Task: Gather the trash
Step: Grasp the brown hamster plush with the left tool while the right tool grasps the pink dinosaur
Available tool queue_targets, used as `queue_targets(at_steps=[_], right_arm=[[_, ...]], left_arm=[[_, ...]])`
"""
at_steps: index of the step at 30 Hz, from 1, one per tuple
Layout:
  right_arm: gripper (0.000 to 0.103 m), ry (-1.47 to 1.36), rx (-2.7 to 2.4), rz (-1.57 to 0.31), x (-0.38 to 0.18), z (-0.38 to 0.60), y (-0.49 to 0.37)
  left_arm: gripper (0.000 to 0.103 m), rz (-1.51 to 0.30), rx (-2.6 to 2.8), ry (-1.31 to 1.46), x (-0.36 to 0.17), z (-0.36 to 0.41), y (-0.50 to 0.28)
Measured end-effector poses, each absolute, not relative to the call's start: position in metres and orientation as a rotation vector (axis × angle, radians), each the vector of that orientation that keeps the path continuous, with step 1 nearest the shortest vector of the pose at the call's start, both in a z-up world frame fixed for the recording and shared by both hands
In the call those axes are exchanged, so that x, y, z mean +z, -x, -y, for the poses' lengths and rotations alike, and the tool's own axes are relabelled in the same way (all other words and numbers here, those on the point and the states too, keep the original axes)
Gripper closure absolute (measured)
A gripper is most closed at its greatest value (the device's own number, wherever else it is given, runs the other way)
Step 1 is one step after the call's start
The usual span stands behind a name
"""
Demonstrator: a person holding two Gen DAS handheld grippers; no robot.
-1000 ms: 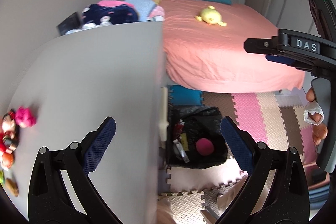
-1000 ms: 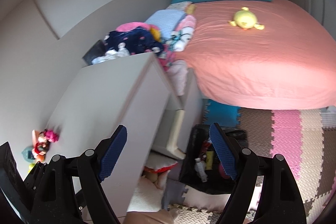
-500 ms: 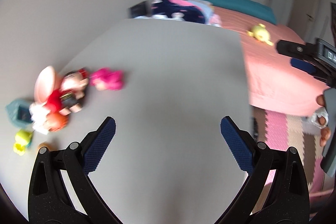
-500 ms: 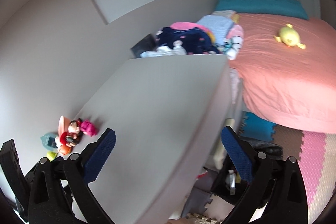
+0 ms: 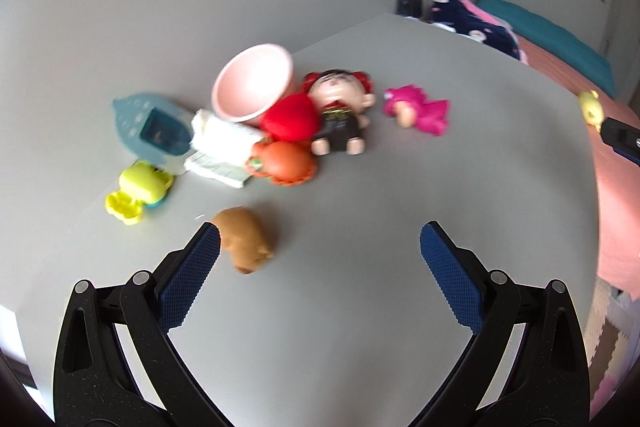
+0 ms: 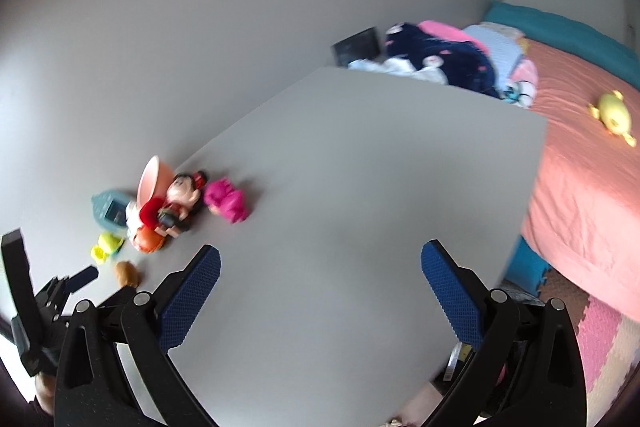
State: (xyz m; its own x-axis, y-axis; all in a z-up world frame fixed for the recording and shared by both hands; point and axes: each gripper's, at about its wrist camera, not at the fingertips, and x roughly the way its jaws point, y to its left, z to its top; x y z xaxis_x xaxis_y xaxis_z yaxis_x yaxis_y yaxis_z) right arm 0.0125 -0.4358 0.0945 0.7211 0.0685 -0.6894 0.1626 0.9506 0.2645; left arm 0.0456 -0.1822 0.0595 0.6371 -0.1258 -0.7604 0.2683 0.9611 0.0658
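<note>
Both grippers, left gripper [image 5: 320, 255] and right gripper [image 6: 320, 267], gape empty; approach the crumpled white paper [image 5: 222, 151] beside the pink bowl [image 5: 252, 81] low, avoiding toys.

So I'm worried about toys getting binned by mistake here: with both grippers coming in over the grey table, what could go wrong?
1. The crumpled white paper wrapper lies wedged among the tipped pink plastic bowl, red heart-shaped toy and orange round toy; the wide-open left gripper could close on a toy too.
2. The small brown plush animal sits beside the left gripper's finger, so it might be nudged along the grey table.
</note>
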Motion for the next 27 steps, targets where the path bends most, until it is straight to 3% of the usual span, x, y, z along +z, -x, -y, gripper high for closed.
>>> queue_targets(at_steps=[5,12,20,27], right_arm=[[0.003,-0.284,0.028,-0.821,0.091,0.408,-0.033],[0.003,-0.226,0.108,-0.834,0.094,0.381,-0.065],[0.004,-0.04,0.085,-0.904,0.073,0.342,-0.118],[0.026,0.075,0.044,-0.948,0.052,0.311,-0.161]], left_arm=[[0.006,-0.895,-0.194,-0.131,0.042,0.162,-0.062],[0.056,-0.956,-0.206,-0.061,0.021,0.147,-0.082],[0.067,-0.926,-0.218,-0.09,0.02,0.148,-0.086],[0.067,-0.91,-0.24,-0.099,0.021,0.152,-0.091]])
